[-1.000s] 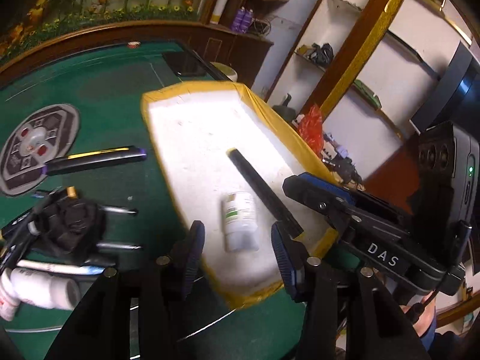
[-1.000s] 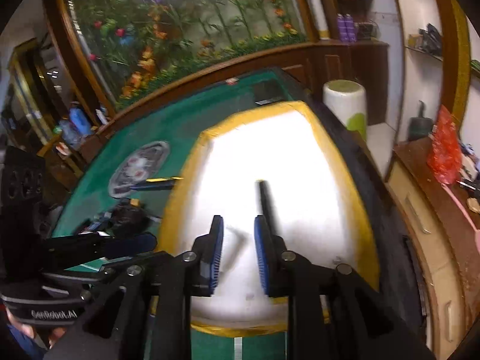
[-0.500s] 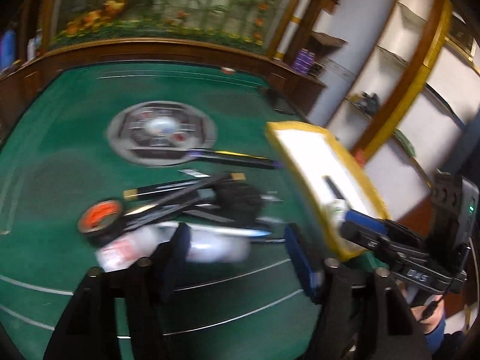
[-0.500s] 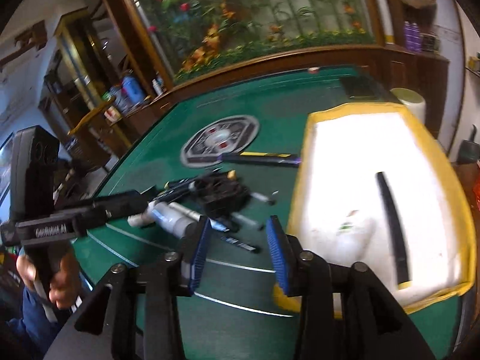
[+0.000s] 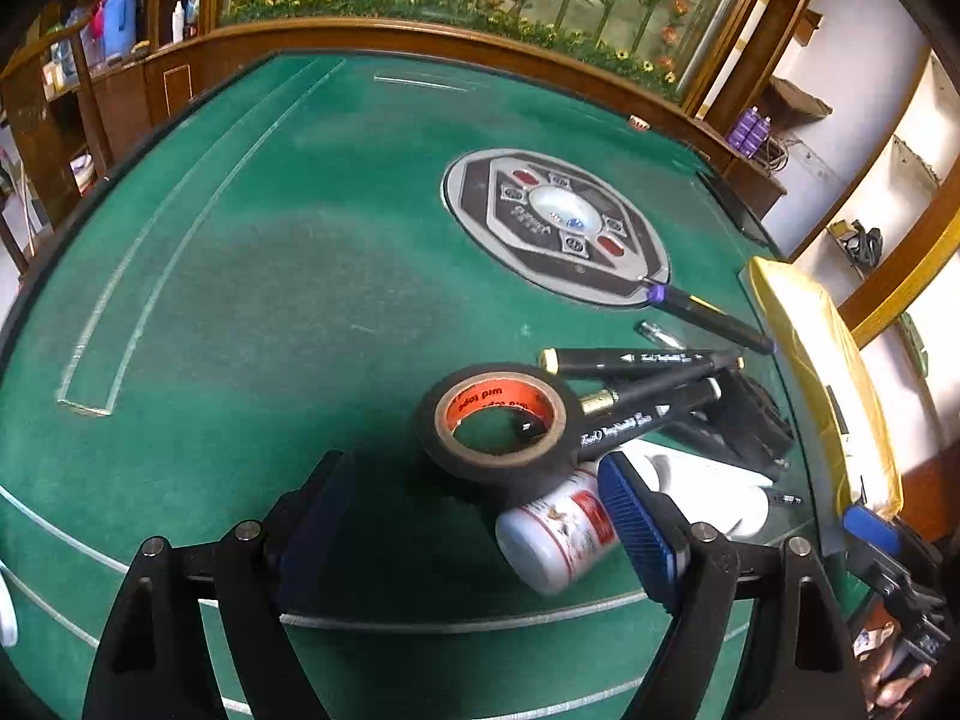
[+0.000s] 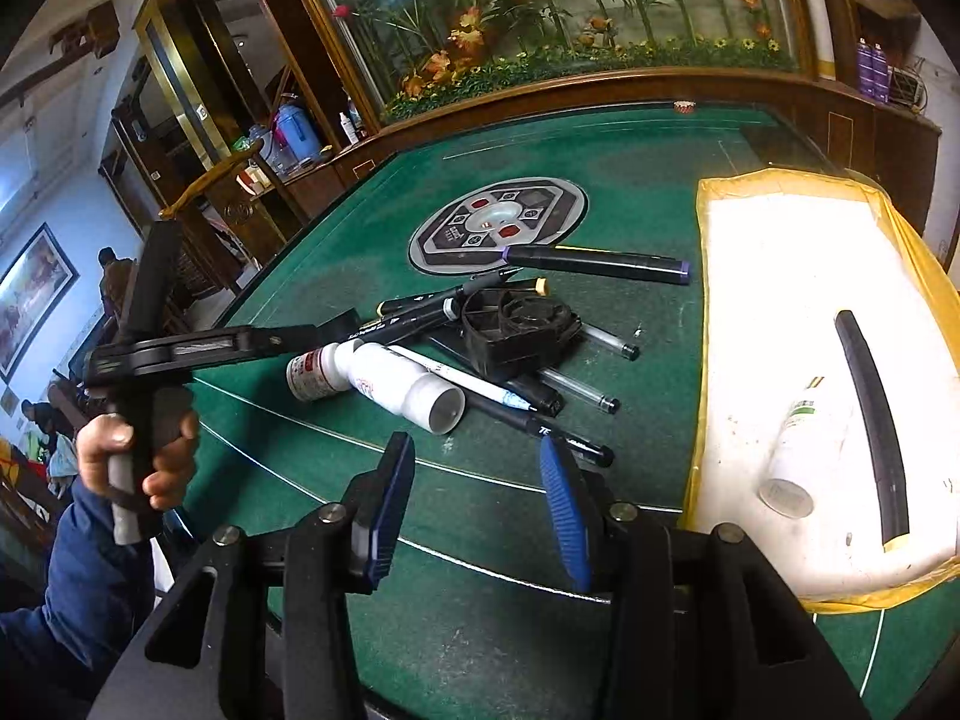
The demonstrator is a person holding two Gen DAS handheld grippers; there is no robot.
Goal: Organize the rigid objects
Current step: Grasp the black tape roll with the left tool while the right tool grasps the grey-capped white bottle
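Green felt table [image 5: 288, 276], wood rim; flower mural [image 6: 540, 6] behind; white shelves [image 5: 900, 168] right.

Green felt table [image 5: 270, 276] with thin white inlaid lines; round grey control panel [image 5: 555, 225] set in its centre, red buttons around a clear dome; dark wood rail at the far edge; behind it a glass-fronted display of artificial bamboo and orange flowers [image 6: 540, 6]; purple spray cans [image 6: 871, 69] on the right-hand counter; framed picture [image 6: 30, 294] on the left wall.

Both wrist views over pile [image 5: 600, 414]
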